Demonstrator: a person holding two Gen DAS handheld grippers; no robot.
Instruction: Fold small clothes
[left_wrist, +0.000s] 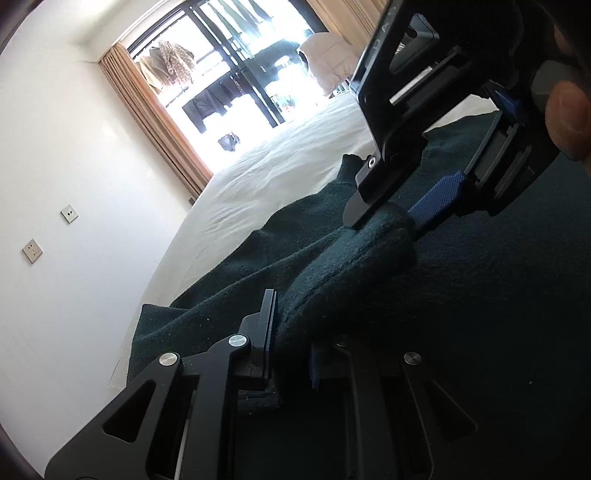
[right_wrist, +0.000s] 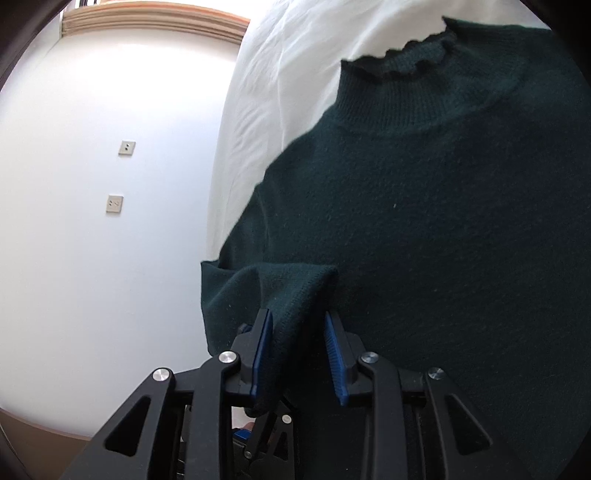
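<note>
Both grippers clamp the one dark green sweater (right_wrist: 424, 221). The left gripper (left_wrist: 291, 343) pinches a rolled fold of it between two blue-padded fingers. The right gripper (right_wrist: 299, 354) grips a bunched fold of the same knit, its two pads pressed against either side. The sweater lies spread on a white bed (left_wrist: 280, 166). Two wall sockets (right_wrist: 126, 147) sit on the white wall (right_wrist: 92, 258), near one curtained window (left_wrist: 236, 74).

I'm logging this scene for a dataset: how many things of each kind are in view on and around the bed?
Dark green sweater: 1
Grippers, left gripper and right gripper, both holding sweater fabric: 2
Wall sockets: 2
White bed: 1
Total: 6
</note>
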